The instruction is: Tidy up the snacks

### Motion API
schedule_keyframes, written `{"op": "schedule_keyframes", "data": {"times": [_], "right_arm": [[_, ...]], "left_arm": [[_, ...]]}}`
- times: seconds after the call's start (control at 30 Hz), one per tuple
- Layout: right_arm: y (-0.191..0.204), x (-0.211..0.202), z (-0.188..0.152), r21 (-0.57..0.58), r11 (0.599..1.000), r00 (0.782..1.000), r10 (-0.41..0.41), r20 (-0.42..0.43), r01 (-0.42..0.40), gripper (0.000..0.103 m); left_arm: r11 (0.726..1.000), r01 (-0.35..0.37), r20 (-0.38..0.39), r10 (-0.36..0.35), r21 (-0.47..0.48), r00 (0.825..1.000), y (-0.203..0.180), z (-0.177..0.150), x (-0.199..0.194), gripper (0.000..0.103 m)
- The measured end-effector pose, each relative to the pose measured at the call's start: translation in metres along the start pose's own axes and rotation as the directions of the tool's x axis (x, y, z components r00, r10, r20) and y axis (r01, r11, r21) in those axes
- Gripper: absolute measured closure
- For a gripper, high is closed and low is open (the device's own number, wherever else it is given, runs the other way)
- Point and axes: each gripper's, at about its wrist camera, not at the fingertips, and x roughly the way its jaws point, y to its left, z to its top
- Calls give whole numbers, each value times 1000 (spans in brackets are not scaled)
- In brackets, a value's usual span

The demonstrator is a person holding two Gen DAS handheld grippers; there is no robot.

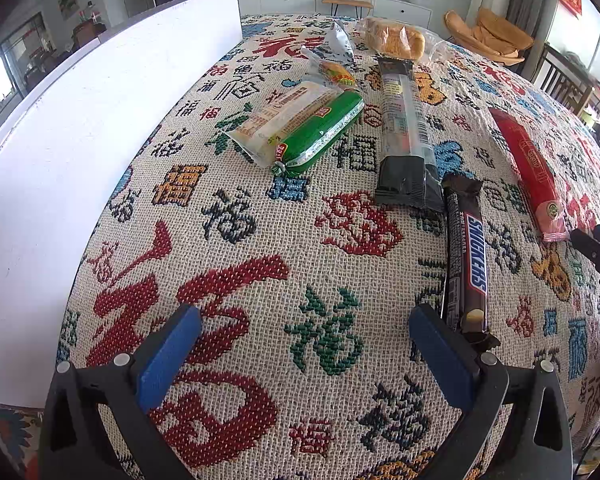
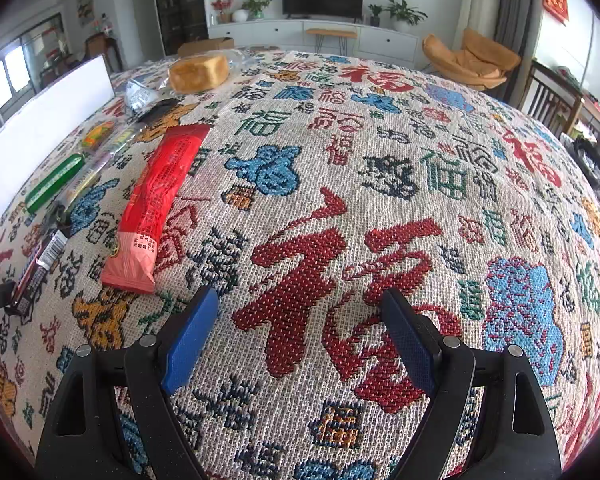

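Note:
Snacks lie on a patterned tablecloth (image 1: 260, 240). In the left wrist view: a Snickers bar (image 1: 466, 256) just right of my open left gripper (image 1: 306, 320), a black-ended clear packet (image 1: 406, 136), a green sausage pack (image 1: 320, 132) on a pale packet (image 1: 276, 118), a red packet (image 1: 530, 168), a small colourful snack (image 1: 336, 72), a silver bag (image 1: 340, 42) and a bread loaf (image 1: 396, 42). In the right wrist view my right gripper (image 2: 300, 316) is open and empty above the cloth (image 2: 380, 200); the red packet (image 2: 156, 204) lies to its left, the Snickers bar (image 2: 36, 268) farther left.
A white board (image 1: 80, 152) stands along the table's left side and also shows in the right wrist view (image 2: 40, 124). The right gripper's tip (image 1: 596, 248) shows at the right edge of the left view. Chairs (image 2: 556, 108) stand beyond the table.

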Motion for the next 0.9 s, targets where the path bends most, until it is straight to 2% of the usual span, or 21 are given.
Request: {"op": "schedule_keyframes", "data": {"times": [0.67, 0.73, 0.83, 0.9], "right_arm": [[0, 0, 0, 0, 1000, 1000, 0, 0, 0, 17], [0, 0, 0, 0, 1000, 1000, 0, 0, 0, 17], [0, 0, 0, 0, 1000, 1000, 0, 0, 0, 17], [0, 0, 0, 0, 1000, 1000, 0, 0, 0, 17]], "left_arm": [[1000, 9, -8, -9, -22, 1000, 6, 0, -3, 0], [994, 77, 52, -73, -73, 996, 17, 1, -16, 1], [963, 218, 168, -192, -158, 967, 41, 0, -38, 0], [939, 265, 186, -226, -220, 956, 55, -1, -38, 1]]}}
